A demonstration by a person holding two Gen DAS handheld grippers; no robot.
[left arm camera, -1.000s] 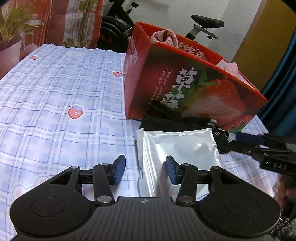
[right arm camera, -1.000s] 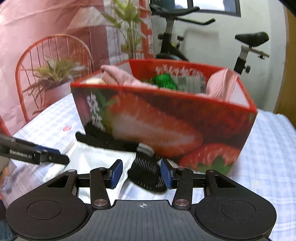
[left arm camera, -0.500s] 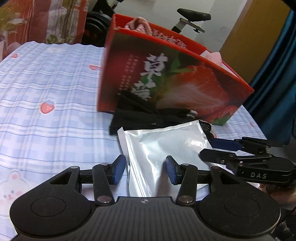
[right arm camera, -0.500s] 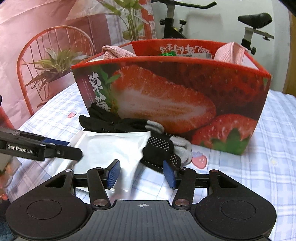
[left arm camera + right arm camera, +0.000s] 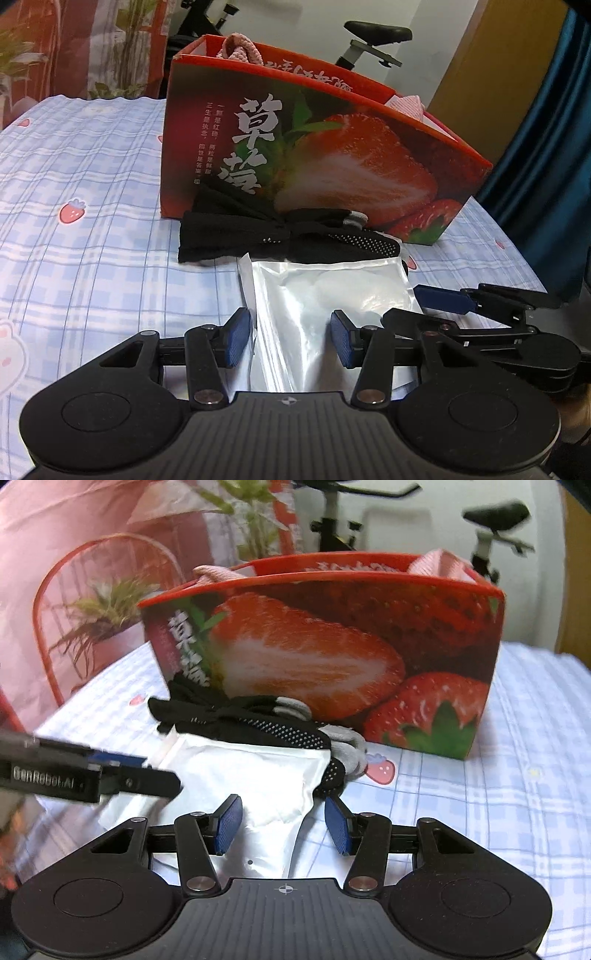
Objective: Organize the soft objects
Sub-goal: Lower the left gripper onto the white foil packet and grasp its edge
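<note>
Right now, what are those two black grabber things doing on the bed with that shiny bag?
A person is tidying soft things into the red strawberry box. Both grabbers point down at the silver pouch lying on the checked sheet. The left gripper and the right gripper are both open, with the pouch between their blue pads but not squeezed. The right one's jaws have just been opening. Black gloves lie between pouch and box. Pink cloth is already inside.

We see soft, even indoor light in both views. Glare streaks the silver pouch [image 5: 325, 291]. The right wrist view is smeared by motion blur, worst on the strawberry box [image 5: 332, 657]. Fisheye bending darkens all 4 corners.
</note>
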